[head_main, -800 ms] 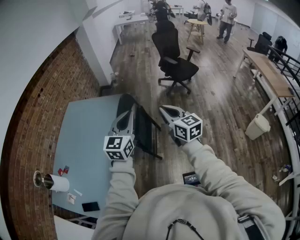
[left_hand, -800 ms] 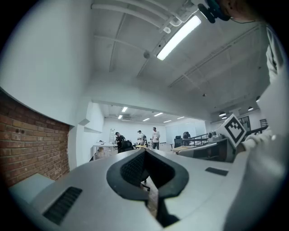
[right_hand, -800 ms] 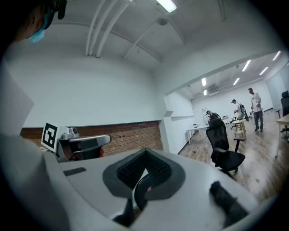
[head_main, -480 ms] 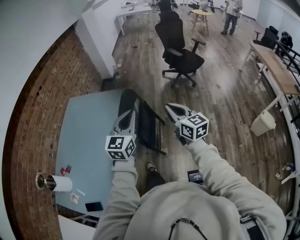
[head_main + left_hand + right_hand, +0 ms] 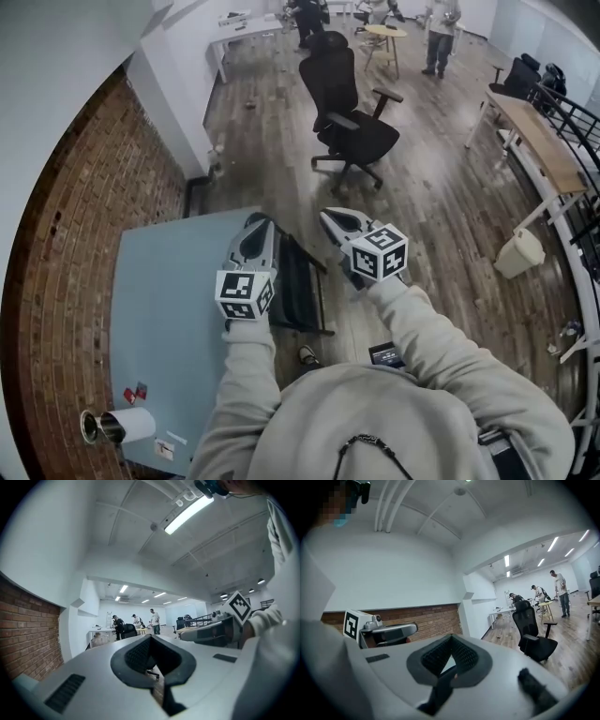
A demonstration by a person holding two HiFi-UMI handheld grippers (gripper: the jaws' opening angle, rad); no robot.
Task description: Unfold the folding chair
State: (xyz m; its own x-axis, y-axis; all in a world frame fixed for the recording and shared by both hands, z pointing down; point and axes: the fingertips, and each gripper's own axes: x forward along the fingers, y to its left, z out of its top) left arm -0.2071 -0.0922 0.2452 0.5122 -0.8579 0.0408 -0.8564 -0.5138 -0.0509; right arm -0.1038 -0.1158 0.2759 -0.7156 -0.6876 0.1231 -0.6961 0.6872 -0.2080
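Observation:
The folding chair (image 5: 298, 281) is black and folded flat, leaning against the right edge of the light blue table (image 5: 169, 309); its top is partly hidden by my left gripper. My left gripper (image 5: 258, 227) hovers over the chair's upper left part, jaws shut and holding nothing. My right gripper (image 5: 328, 218) is just right of the chair's top, also shut and empty. In the left gripper view the closed jaws (image 5: 151, 637) point level into the room, with the right gripper (image 5: 211, 632) beside them. The right gripper view shows its closed jaws (image 5: 451, 637) and the left gripper (image 5: 389, 632).
A black office chair (image 5: 347, 112) stands on the wood floor beyond the grippers. A brick wall (image 5: 66, 244) runs along the left. A paper roll (image 5: 117, 427) lies on the table's near end. A wooden bench (image 5: 534, 141) and a white bin (image 5: 517, 253) are at the right. People stand far back.
The head view has shifted, so the table and the paper roll sit lower in the picture. Both grippers stay shut over the folded chair, in about the same place.

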